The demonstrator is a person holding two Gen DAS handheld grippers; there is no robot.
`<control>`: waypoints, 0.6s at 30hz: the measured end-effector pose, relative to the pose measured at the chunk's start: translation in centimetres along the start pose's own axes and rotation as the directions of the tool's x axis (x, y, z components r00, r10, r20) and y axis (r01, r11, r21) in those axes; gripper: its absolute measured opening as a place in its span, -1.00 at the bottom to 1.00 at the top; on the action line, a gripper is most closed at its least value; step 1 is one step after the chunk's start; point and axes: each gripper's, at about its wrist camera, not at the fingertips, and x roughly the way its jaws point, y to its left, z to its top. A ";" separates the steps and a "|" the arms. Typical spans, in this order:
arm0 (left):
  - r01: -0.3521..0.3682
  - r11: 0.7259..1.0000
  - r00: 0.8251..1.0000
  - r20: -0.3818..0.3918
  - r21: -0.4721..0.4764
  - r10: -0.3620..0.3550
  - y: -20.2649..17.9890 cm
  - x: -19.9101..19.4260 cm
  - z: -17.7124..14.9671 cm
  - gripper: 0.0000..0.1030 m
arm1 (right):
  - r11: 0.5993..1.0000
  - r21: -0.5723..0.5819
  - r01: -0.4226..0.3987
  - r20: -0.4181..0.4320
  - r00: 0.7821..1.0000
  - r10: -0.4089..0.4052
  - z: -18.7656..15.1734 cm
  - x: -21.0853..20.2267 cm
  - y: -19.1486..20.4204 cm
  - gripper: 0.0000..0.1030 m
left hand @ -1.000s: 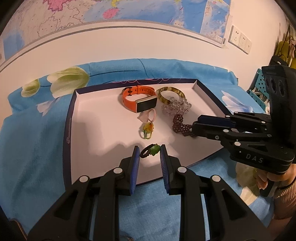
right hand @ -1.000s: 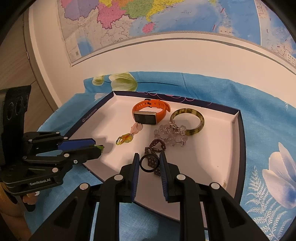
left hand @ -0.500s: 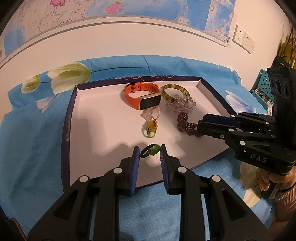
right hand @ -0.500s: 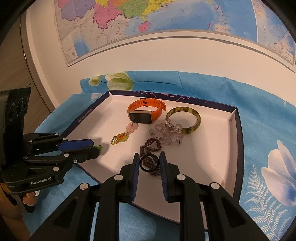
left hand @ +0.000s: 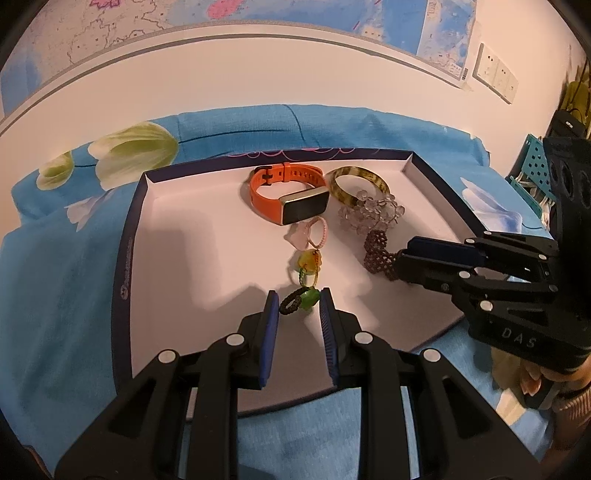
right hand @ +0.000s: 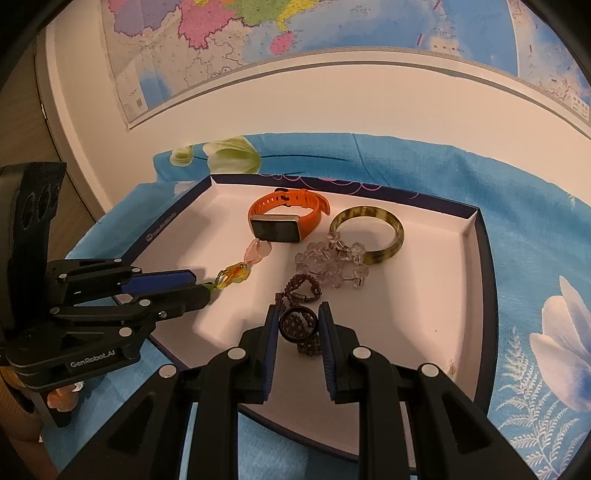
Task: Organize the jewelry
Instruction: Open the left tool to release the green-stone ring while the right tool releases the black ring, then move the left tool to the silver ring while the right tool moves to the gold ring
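Observation:
A white tray [left hand: 125, 258] with a dark blue rim lies on a blue flowered cloth. My left gripper [left hand: 298, 303] is shut on a green-stone ring [left hand: 300, 300] with a black cord loop, just above the tray's near part. In the right wrist view my right gripper [right hand: 297, 325] is shut on a plain black ring [right hand: 280, 325] above a dark brown bead bracelet [right hand: 301, 286]. Farther back in the tray [right hand: 487, 280] lie an orange smart band [left hand: 288, 192], a mottled bangle [right hand: 397, 236], a clear bead bracelet [right hand: 328, 264], a pink charm [left hand: 308, 232] and a yellow charm [left hand: 309, 260].
The blue cloth [left hand: 55, 295] covers the surface around the tray. A wall with a map [right hand: 332, 29] stands close behind. Wall sockets [left hand: 495, 75] and a teal perforated rack [left hand: 535, 166] are at the right. A hand [left hand: 532, 380] holds the right gripper.
Both grippers keep their hold on their rings. The views drift only slightly; nothing in the tray has moved.

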 end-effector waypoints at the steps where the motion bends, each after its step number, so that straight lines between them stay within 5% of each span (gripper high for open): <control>1: 0.002 1.000 1.000 0.001 0.000 -0.002 0.0 0.0 0.0 -0.55 | 1.000 0.004 0.003 0.003 1.000 -0.003 0.0 0.0 -0.1 -0.60; 7: 0.015 1.000 1.000 0.022 -0.010 -0.015 0.0 -0.4 0.0 -0.44 | 0.999 0.035 -0.029 0.037 0.999 0.028 0.1 -1.1 -0.2 -0.49; 11: 0.021 1.000 0.995 0.102 -0.008 -0.021 0.3 -3.2 -0.5 -0.18 | 0.998 0.043 -0.040 0.096 0.995 0.035 0.3 -3.7 -0.3 -0.38; 18: 0.051 0.998 0.976 0.212 -0.048 -0.039 2.8 -8.7 -2.0 -0.11 | 0.998 0.065 -0.025 0.177 0.984 0.013 -1.2 -9.7 -1.8 -0.09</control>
